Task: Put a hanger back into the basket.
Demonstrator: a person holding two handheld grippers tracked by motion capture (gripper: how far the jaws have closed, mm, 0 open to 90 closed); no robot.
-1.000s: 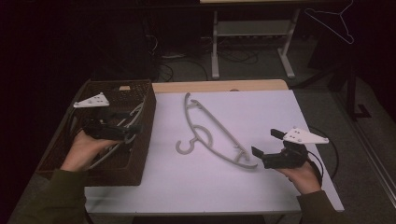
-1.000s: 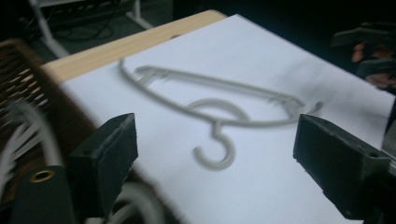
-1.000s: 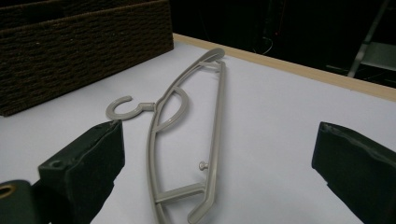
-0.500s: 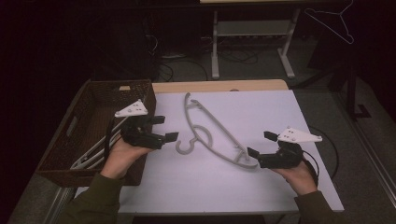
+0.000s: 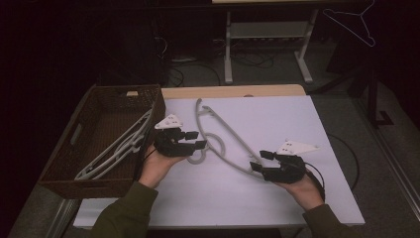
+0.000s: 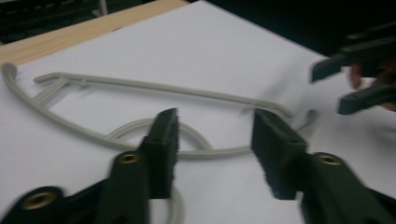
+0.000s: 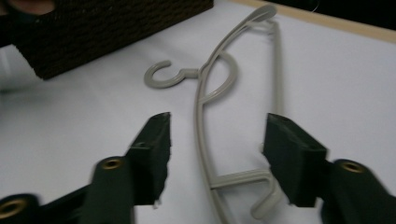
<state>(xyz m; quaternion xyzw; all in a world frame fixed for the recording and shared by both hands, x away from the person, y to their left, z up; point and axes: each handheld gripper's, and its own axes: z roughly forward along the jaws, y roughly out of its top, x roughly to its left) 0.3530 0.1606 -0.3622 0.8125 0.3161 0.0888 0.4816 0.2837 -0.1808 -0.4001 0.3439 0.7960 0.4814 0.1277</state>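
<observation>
since a second ago the left gripper point(image 5: 190, 140) has come out of the wicker basket point(image 5: 64, 156) and across to the hook end of the grey hanger point(image 5: 225, 144) on the white tabletop point(image 5: 277, 119), and the right gripper point(image 5: 260, 161) has edged in toward the hanger's near-right end. both sets of jaws have just been closing – neither has reached the plastic yet. in the left gripper view the hanger point(image 6: 154, 88) passes between the left gripper point(image 6: 212, 140) jaws at its looped neck, with clear gaps on both sides, so the jaws stand partly spread. in the right gripper view the hanger's point(image 7: 205, 107) curved arm runs up between the right gripper point(image 7: 217, 135) jaws, nearer the left one, and they too are spread and off it. the hanger itself lies flat, much where it lay before, its hook point(image 7: 161, 74) pointing toward the basket.

two more hangers point(image 5: 116, 148) lie slanted inside the basket (at the table's left edge). a strip of bare wood point(image 5: 233, 91) shows along the table's far edge. beyond it the room is dark – a white-legged stand point(image 5: 267, 44) and cables point(image 5: 193, 69) on the floor, and another hanger point(image 5: 354, 22) hung up at far right.
</observation>
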